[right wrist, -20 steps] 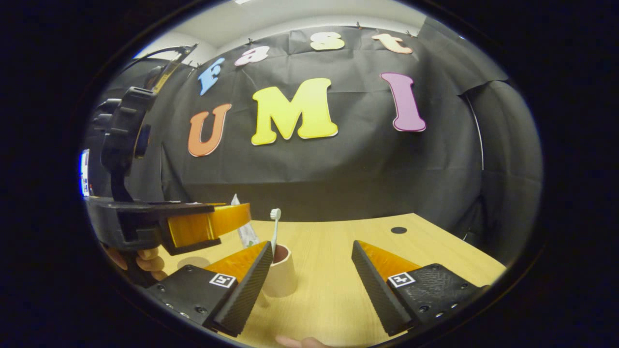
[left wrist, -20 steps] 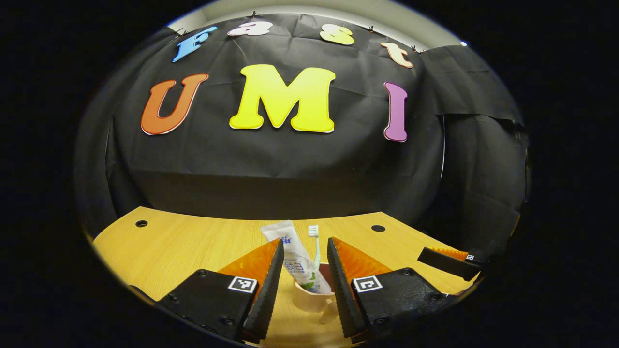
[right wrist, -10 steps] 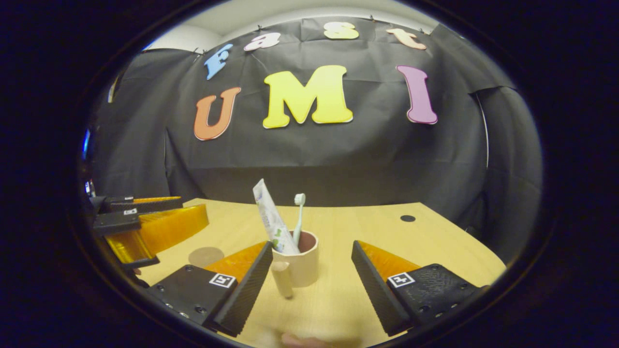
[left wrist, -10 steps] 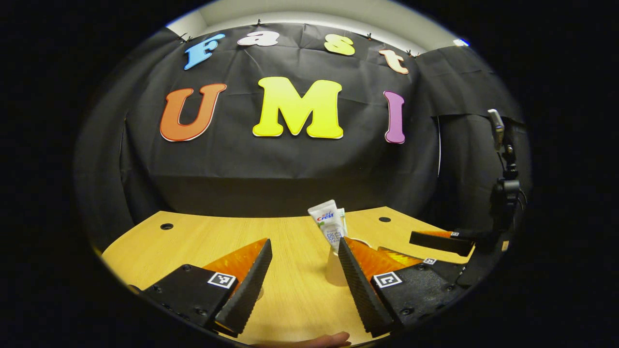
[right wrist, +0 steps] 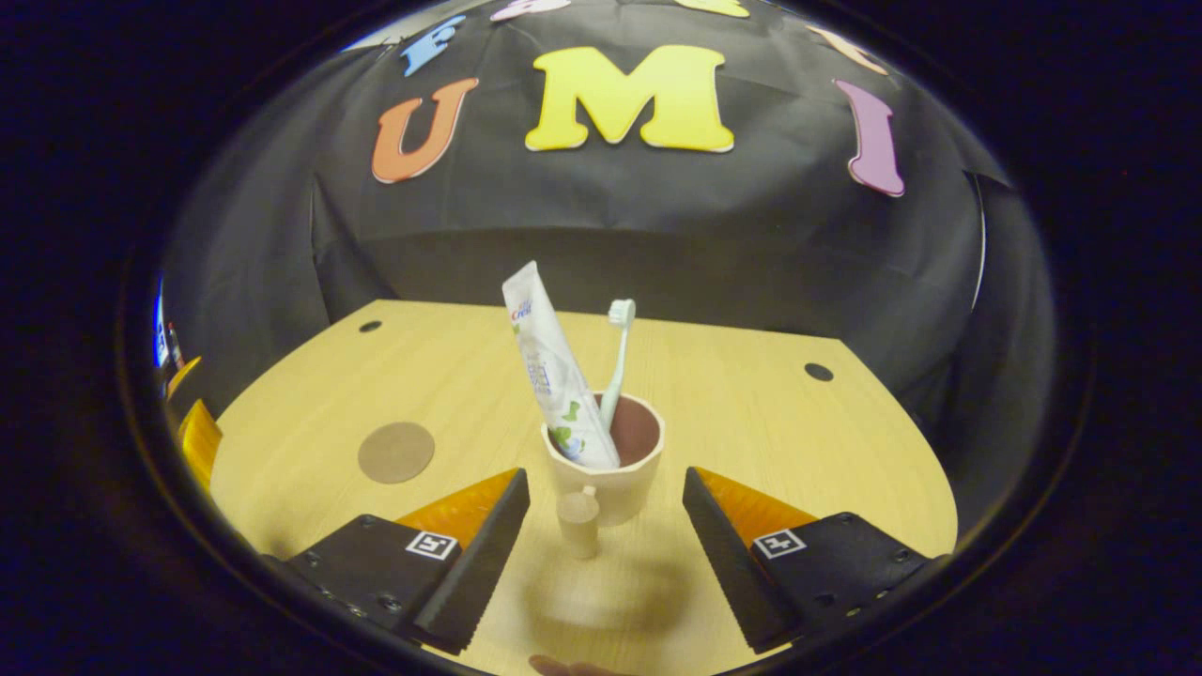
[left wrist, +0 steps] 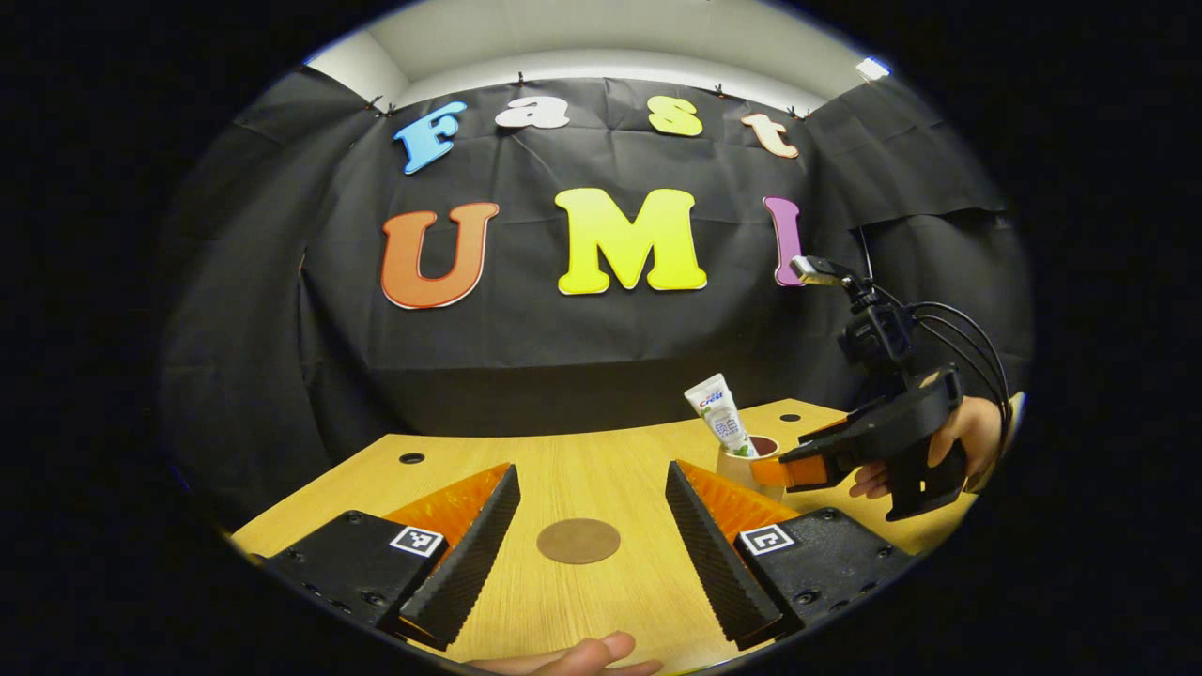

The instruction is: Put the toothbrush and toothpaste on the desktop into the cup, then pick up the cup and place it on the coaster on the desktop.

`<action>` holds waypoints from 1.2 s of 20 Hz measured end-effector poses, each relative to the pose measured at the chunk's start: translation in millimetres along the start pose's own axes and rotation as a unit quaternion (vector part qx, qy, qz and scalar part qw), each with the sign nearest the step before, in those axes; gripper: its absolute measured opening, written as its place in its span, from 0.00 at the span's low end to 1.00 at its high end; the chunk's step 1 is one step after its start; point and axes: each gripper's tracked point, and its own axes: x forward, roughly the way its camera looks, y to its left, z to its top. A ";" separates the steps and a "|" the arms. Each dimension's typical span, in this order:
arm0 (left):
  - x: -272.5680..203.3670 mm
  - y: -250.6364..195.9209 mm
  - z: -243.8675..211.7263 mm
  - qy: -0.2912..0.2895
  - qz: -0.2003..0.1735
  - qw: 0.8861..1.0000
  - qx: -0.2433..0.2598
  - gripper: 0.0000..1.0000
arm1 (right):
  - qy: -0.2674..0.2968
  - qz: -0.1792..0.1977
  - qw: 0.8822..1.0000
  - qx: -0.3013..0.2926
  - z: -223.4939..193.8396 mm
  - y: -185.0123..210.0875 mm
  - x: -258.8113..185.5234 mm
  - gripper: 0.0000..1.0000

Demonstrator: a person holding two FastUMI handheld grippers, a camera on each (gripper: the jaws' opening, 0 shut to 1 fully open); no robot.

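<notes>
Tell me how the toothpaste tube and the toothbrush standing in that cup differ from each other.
The toothpaste is a broad, flat white tube with printing; the toothbrush is a thin pale stick with a small bristled head. The toothpaste leans toward the left in the right gripper view and rises higher; the toothbrush leans slightly right and ends lower. Both stand with their lower ends inside the cup, which sits on the wooden desktop.
</notes>
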 end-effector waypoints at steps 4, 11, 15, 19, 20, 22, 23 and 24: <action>-16.2 28.1 -14.1 0.006 0.032 0.999 -0.021 0.98 | 0.078 -0.009 0.997 -0.006 -6.4 3.3 21.3 0.96; -24.2 56.7 -23.4 0.014 0.048 0.998 -0.036 0.99 | 0.225 -0.047 0.973 0.037 -33.3 -6.6 43.5 0.80; -24.3 64.9 -32.6 0.026 0.050 0.997 -0.046 0.99 | 0.286 -0.065 0.956 0.017 -46.6 -11.2 51.2 0.70; -26.7 69.7 -38.0 0.036 0.049 0.997 -0.045 0.99 | 0.313 -0.051 0.947 0.041 -47.7 -4.1 54.9 0.52; -26.7 70.2 -38.5 0.036 0.048 0.997 -0.045 0.99 | 0.315 -0.049 0.947 0.032 -46.7 -5.6 54.8 0.48; -25.9 68.0 -41.5 0.039 0.044 0.997 -0.050 0.99 | 0.311 -0.044 0.949 0.038 -48.7 -4.0 58.7 0.44; -26.0 66.5 -43.7 0.042 0.042 0.997 -0.051 0.99 | 0.313 -0.045 0.948 0.036 -49.1 -3.4 56.5 0.27; -25.5 66.4 -45.2 0.044 0.041 0.997 -0.051 0.99 | 0.310 -0.042 0.950 0.026 -49.7 -4.8 57.7 0.27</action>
